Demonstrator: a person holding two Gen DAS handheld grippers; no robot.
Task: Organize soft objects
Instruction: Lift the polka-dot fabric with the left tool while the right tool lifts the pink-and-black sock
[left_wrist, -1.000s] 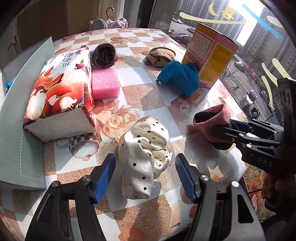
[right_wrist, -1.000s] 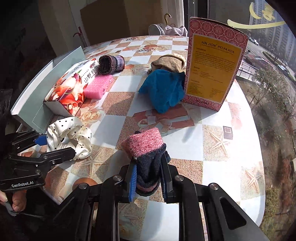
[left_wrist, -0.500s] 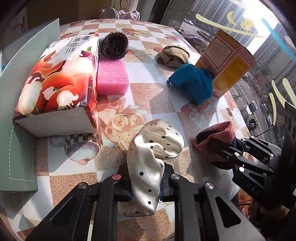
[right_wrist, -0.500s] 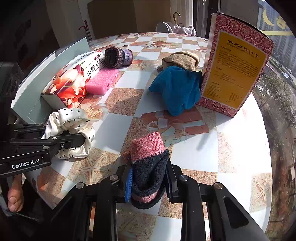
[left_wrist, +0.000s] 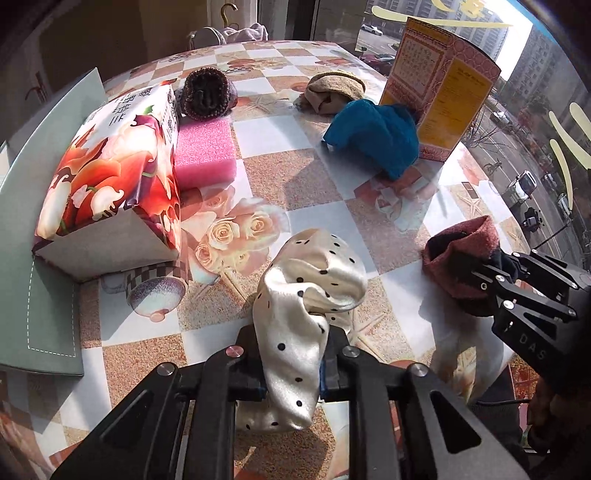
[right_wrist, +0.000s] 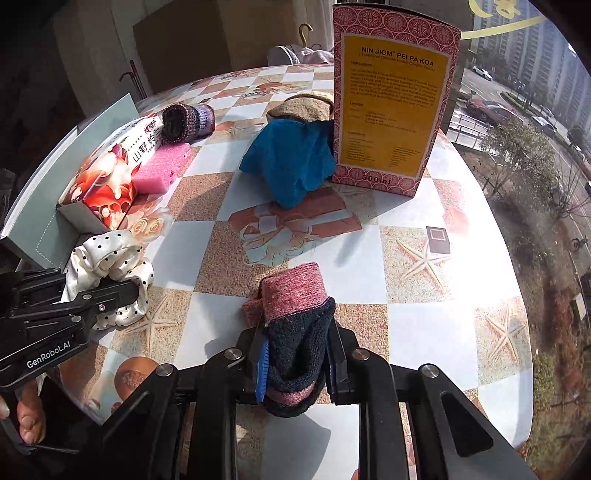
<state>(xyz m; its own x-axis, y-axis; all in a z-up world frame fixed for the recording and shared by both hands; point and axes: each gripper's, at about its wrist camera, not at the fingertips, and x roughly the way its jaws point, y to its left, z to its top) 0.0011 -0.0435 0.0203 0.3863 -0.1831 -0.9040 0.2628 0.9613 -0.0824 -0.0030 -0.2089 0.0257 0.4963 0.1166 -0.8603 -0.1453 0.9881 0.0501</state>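
Left claw (left_wrist: 291, 373): closed within the last second from wide open onto the spotted cream scrunchie (left_wrist: 310, 295), bench (left_wrist: 295, 177) beneath; right claw (right_wrist: 295, 363): likewise narrowed, pinching the pink-and-navy sock (right_wrist: 295, 314); both soft items gripped, seemingly ready to lift.

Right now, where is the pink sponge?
In the left wrist view the pink sponge lies on the table's far left part, against the floral tissue box, just in front of the dark knitted roll.
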